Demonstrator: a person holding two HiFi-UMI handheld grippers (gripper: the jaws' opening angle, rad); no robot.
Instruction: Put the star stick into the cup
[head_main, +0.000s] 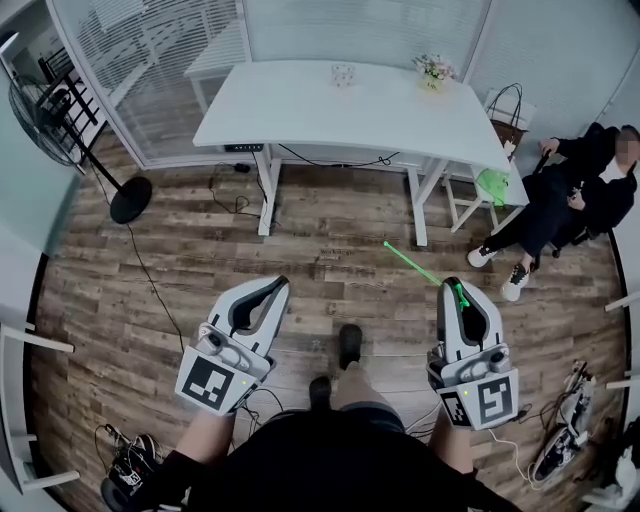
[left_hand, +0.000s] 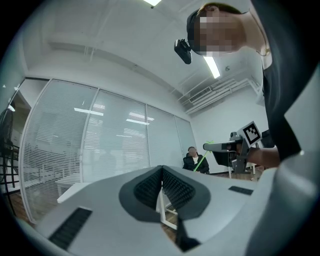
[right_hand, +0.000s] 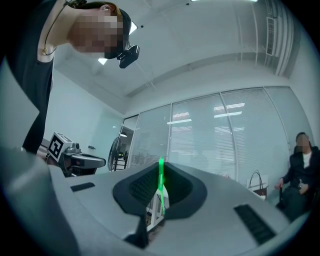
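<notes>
Clearly, the right hand-held gripper (head_main: 457, 287) has its jaws pinched narrow on the green star stick (head_main: 412, 264), which slants out from the jaw tips over the wooden floor (head_main: 200, 290), up and to the left in the head view. Meanwhile the left hand-held gripper (head_main: 279, 284) has its jaws closed together with nothing between them, level with the right one. Both are well apart from the white tabletop (head_main: 300, 120) ahead, where the small pale cup (head_main: 343, 73) stands near the far edge.
</notes>
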